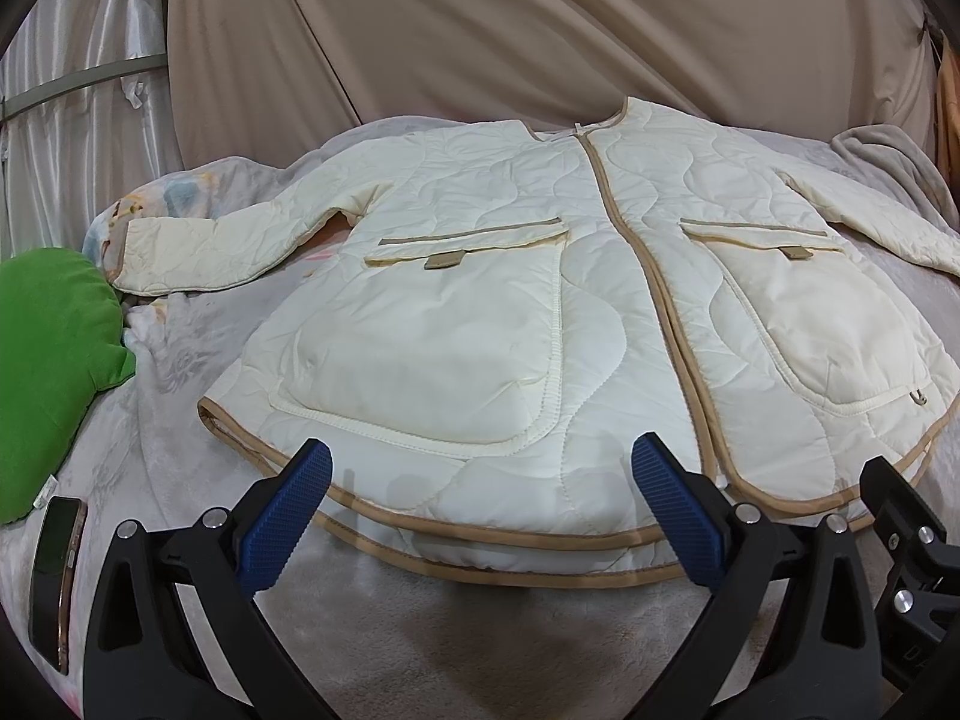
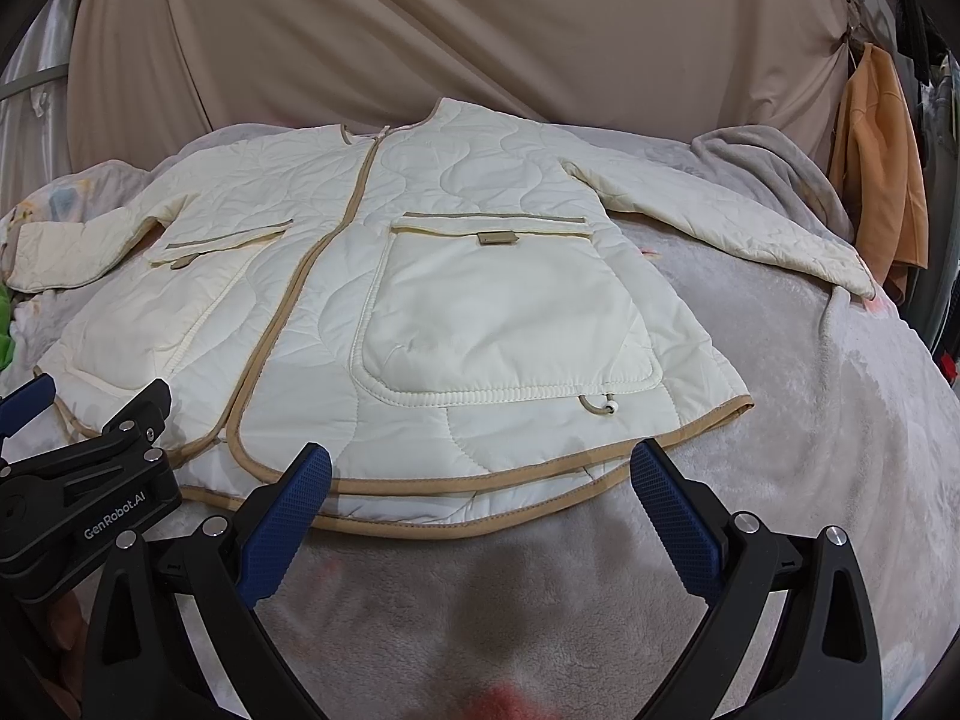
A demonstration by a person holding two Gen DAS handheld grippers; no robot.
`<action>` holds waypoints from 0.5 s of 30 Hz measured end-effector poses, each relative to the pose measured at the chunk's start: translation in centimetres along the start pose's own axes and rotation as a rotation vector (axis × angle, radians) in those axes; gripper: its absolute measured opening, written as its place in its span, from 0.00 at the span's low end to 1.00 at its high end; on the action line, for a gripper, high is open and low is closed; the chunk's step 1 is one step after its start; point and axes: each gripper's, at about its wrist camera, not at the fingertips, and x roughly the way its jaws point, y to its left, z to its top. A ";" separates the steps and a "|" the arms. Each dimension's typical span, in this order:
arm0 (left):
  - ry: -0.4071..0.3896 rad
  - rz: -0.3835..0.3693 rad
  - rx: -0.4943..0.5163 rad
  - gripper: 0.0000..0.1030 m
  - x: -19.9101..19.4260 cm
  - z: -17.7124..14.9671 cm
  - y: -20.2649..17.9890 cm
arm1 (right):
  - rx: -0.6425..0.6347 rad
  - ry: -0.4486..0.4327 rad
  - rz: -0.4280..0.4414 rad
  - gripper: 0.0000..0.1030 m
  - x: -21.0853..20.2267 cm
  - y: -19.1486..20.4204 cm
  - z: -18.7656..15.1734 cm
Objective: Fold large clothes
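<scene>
A cream quilted jacket (image 1: 540, 276) with tan trim lies flat, front up and zipped, on the bed, both sleeves spread out to the sides. It also shows in the right wrist view (image 2: 420, 276). My left gripper (image 1: 480, 456) is open and empty, hovering just above the jacket's left half near the hem. My right gripper (image 2: 480, 462) is open and empty, hovering over the hem of the right half. The right gripper's body shows at the left wrist view's right edge (image 1: 900, 528). The left gripper's body shows at the right wrist view's left edge (image 2: 90, 480).
A grey fleece blanket (image 2: 810, 450) covers the bed. A green pillow (image 1: 48, 360) and a phone (image 1: 54, 576) lie at the left. Beige draped cloth (image 1: 540, 30) hangs behind. An orange garment (image 2: 882, 168) hangs at the right. A grey blanket heap (image 2: 768, 162) lies by the right sleeve.
</scene>
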 end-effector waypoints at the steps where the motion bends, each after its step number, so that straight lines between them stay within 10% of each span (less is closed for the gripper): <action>1: 0.000 0.000 0.000 0.95 0.0 0.0 0.0 | 0.000 0.000 0.000 0.95 0.0 0.0 0.0; 15: -0.001 0.001 0.001 0.95 0.0 0.0 0.0 | -0.002 0.001 -0.001 0.95 0.0 0.0 0.0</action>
